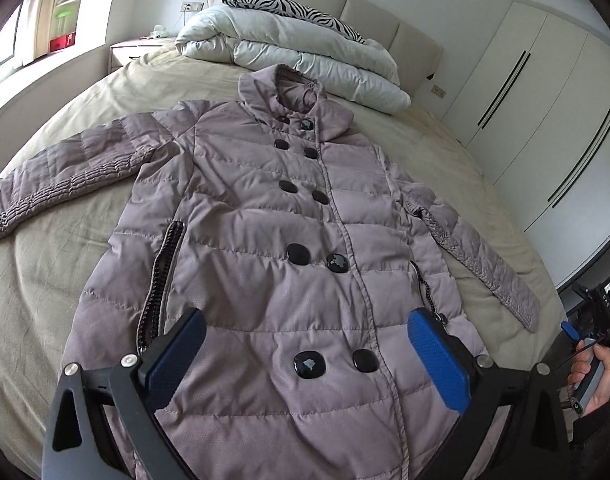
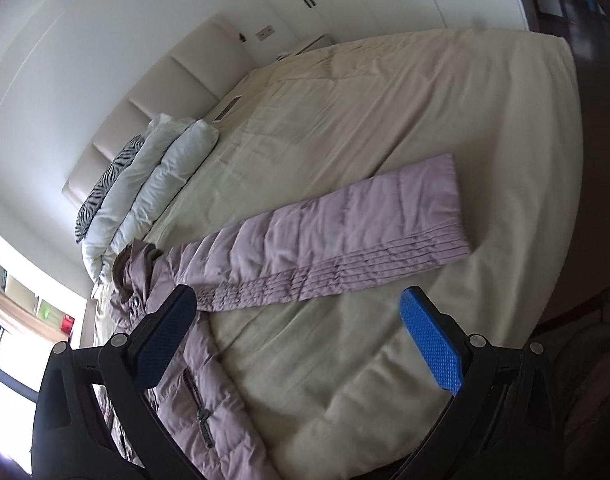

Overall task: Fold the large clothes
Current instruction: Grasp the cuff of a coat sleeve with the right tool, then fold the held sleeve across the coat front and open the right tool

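A: What does the coat (image 1: 265, 240) look like?

B: A long, puffy, quilted coat in a pale mauve-grey. It lies face up on the bed (image 1: 45, 280), buttoned shut, with two columns of glossy black buttons (image 1: 298, 255) down the front and a zipped pocket on each side. The hood (image 1: 289, 92) points toward the folded white duvet (image 1: 305, 56) at the headboard, which has a zebra-striped pillow (image 1: 289, 6) on top of it.

A: And the sleeves?

B: Both are spread out flat from the body. The one on the left of the left wrist view angles out across the beige sheet; the other lies lower along the coat's side, cuff toward the bed's edge. In the right wrist view, that sleeve (image 2: 345, 232) stretches across the sheet, showing its ribbed stitching.

A: Where are the tongs?

B: The left gripper (image 1: 305, 352) hangs above the lower front of the coat, over the bottom pair of buttons, its blue pads wide apart and holding nothing. The right gripper (image 2: 301, 336) is also spread wide and empty. It sits at the coat's side, one finger over the body near the pocket zip (image 2: 204, 420), the other over bare sheet, with the sleeve just beyond the tips.

A: Anything else?

B: A hand (image 1: 593, 376) holding a grip shows at the right edge of the left wrist view.
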